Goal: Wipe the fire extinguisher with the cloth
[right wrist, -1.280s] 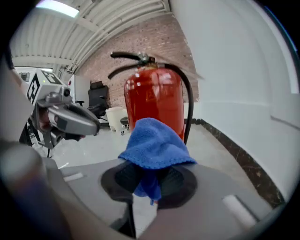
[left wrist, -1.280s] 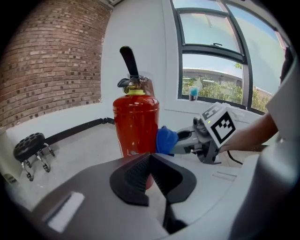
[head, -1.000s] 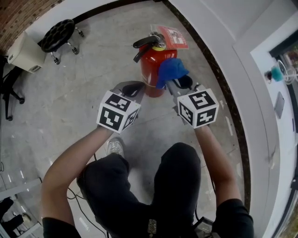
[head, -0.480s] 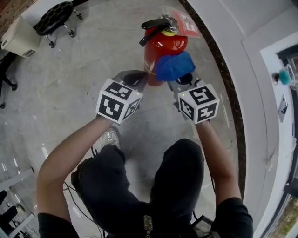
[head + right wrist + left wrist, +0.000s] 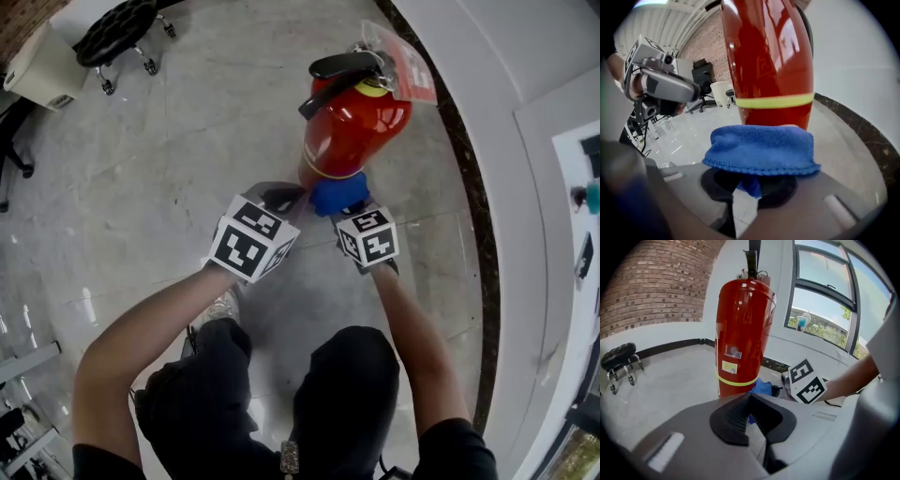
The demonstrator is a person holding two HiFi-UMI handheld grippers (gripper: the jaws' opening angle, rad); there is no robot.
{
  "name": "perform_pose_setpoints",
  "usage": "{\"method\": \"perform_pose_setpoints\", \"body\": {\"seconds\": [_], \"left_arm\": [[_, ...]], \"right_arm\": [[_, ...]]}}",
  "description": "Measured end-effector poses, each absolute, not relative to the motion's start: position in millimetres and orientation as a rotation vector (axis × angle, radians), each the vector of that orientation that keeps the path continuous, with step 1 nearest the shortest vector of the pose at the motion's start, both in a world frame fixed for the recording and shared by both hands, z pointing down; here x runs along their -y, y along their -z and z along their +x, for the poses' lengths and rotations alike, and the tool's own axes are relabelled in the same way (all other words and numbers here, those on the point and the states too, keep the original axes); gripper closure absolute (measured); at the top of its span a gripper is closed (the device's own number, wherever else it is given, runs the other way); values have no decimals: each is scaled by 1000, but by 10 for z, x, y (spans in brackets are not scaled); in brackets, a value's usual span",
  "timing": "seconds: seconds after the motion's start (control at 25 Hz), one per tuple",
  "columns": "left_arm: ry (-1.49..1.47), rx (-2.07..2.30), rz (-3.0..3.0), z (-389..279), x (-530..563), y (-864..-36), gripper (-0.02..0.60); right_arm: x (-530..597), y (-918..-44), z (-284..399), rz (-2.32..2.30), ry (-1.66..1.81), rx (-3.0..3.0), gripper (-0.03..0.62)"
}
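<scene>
1. Your left hand-held gripper [image 5: 285, 199]: jaws together, nothing between them. Its tip sits just beside the foot of the cylinder, at about 7 o'clock from it in the head view; contact cannot be confirmed.

2. Cloth [image 5: 339, 193]: blue, folded, clamped in your right hand-held gripper [image 5: 349, 216]. Its front edge lies against the lower red wall, just under the yellow band [image 5: 774, 101].

3. Fire extinguisher [image 5: 354, 127]: red, standing on the floor [image 5: 169, 169] with its long axis upright. It lies dead ahead, at 12 o'clock from both grippers. The right one is the working hand and has cloth on the body, so the coming stroke likely runs up along the axis, from the foot towards the black handle [image 5: 339, 67].

4. Markings: two small stickers [image 5: 733, 352] on the cylinder, one pale and one yellow, with print too small to read. A red-and-white tag [image 5: 411, 67] in a clear sleeve hangs at the neck, at 1 o'clock, and is also unreadable. No brand can be made out.
</scene>
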State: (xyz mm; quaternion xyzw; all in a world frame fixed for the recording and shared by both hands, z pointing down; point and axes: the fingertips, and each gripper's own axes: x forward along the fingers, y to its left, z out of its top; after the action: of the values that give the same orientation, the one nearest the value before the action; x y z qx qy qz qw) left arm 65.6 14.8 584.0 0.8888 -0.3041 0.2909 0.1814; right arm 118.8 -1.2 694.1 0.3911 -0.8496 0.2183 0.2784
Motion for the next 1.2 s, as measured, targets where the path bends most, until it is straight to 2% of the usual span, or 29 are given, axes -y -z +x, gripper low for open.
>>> {"method": "perform_pose_setpoints", "body": {"seconds": [0.32, 0.52, 1.04, 1.2], "left_arm": [[-877, 858, 2474, 522, -165, -6058, 578], [-882, 869, 2490, 414, -248, -6050, 578], [-744, 1037, 2530, 247, -53, -5370, 578], [-718, 1038, 2569, 314, -82, -5165, 578]], "right_arm": [[17, -7764, 1139, 1015, -801, 2173, 514], [10, -7727, 1093, 1050, -852, 2180, 514], [19, -5377, 962, 1080, -620, 2524, 516], [29, -4723, 945, 1108, -672, 2595, 516]]}}
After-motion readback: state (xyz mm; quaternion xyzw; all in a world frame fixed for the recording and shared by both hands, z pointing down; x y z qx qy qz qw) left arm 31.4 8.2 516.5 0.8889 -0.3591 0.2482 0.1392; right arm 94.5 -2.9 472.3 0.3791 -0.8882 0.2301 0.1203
